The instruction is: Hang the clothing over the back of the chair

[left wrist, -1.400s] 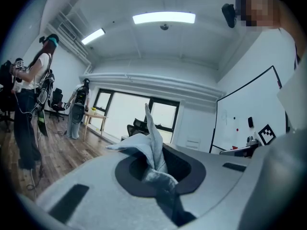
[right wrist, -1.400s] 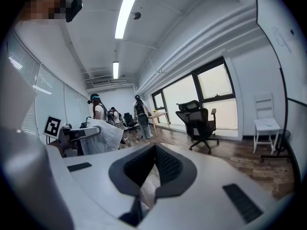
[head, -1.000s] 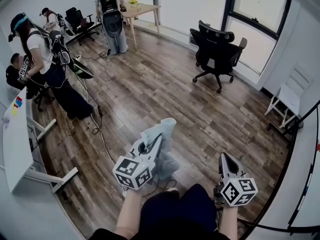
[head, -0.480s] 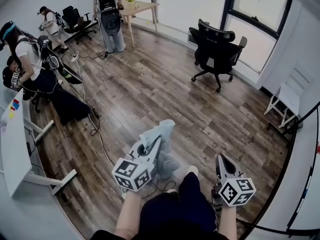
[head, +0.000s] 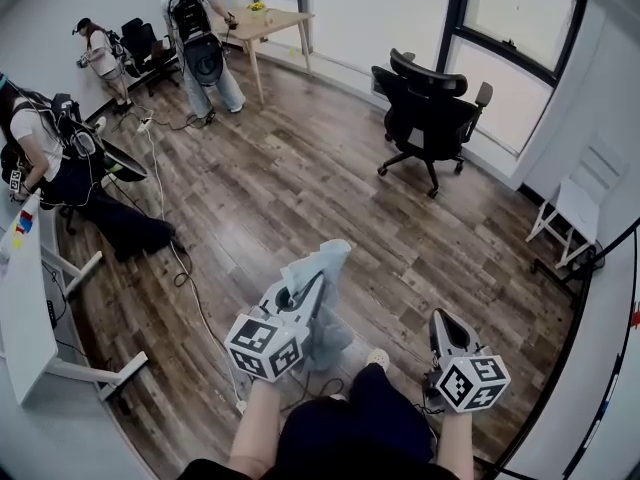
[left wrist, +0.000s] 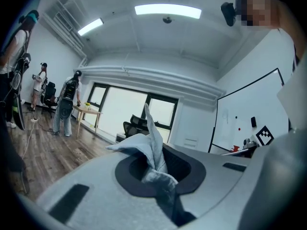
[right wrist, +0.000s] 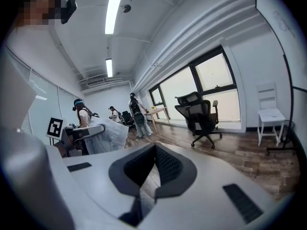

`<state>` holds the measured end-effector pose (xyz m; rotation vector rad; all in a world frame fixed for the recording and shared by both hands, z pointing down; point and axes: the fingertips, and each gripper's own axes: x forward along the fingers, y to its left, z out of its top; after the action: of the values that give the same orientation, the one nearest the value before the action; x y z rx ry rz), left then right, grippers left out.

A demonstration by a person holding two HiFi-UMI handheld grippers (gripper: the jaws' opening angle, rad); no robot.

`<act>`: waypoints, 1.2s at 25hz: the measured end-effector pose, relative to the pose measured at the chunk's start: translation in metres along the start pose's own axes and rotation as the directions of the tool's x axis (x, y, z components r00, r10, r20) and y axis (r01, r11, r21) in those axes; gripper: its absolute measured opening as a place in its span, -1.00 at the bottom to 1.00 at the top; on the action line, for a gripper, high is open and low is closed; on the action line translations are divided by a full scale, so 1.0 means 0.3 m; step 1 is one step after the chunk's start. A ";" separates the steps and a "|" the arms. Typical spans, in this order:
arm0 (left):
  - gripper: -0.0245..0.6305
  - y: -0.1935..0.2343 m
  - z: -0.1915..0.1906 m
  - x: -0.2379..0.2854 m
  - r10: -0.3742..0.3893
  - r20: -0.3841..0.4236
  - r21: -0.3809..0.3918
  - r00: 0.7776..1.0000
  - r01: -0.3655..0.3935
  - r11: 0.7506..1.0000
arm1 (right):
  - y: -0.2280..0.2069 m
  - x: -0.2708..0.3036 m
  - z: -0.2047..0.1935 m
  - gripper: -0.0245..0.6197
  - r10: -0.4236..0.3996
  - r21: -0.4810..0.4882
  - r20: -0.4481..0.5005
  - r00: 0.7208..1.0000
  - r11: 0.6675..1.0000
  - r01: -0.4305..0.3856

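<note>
I've stepped nearer the chair [head: 428, 108], my left hand-held gripper [head: 318, 280] pinching the clothing [head: 330, 256], my right hand-held gripper [head: 446, 320] closed empty

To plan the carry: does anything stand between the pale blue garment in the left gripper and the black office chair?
Nothing visible does. From the pale blue-grey cloth garment clamped in the left gripper to the black wheeled office chair by the window, only wooden floor lies between.

Bright, even light from ceiling strips [left wrist: 167, 11] and windows [head: 515, 63]; fisheye-warped edges.
</note>
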<state>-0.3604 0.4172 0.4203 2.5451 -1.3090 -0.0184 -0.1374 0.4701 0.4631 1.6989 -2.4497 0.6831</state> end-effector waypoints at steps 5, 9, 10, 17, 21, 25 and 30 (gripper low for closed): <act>-0.87 0.000 0.045 0.150 -0.020 0.004 0.004 1.000 0.020 1.000 | -0.079 0.091 0.048 -0.92 0.018 -0.018 -0.021 1.000 1.000 -0.018; -0.87 -0.024 0.090 0.270 -0.052 0.014 0.013 0.999 0.052 0.999 | -0.145 0.158 0.091 -0.92 0.036 -0.012 -0.022 0.999 0.999 -0.036; -0.87 -0.030 0.099 0.299 -0.060 0.015 0.016 0.998 0.059 0.998 | -0.158 0.175 0.100 -0.92 0.042 -0.013 -0.023 0.999 0.999 -0.042; -0.87 -0.044 0.128 0.458 -0.072 0.022 0.020 0.997 0.072 0.997 | -0.255 0.262 0.159 -0.92 0.059 -0.013 -0.023 0.998 0.998 -0.059; -0.87 -0.053 0.140 0.533 -0.077 0.029 0.003 0.997 0.077 0.997 | -0.325 0.289 0.188 -0.92 0.060 -0.009 -0.021 0.998 0.998 -0.060; -0.87 -0.055 0.138 0.594 -0.066 0.020 0.012 0.998 0.065 0.998 | -0.380 0.315 0.202 -0.92 0.062 -0.011 -0.028 0.998 0.998 -0.063; -0.87 -0.062 0.139 0.652 -0.045 0.029 0.015 0.999 0.045 0.999 | -0.456 0.326 0.224 -0.92 0.065 -0.012 -0.022 0.998 0.998 -0.065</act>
<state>-0.2361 0.2612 0.3981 2.5951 -1.2664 -0.0554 -0.0384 0.3191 0.4761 1.6054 -2.4989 0.6868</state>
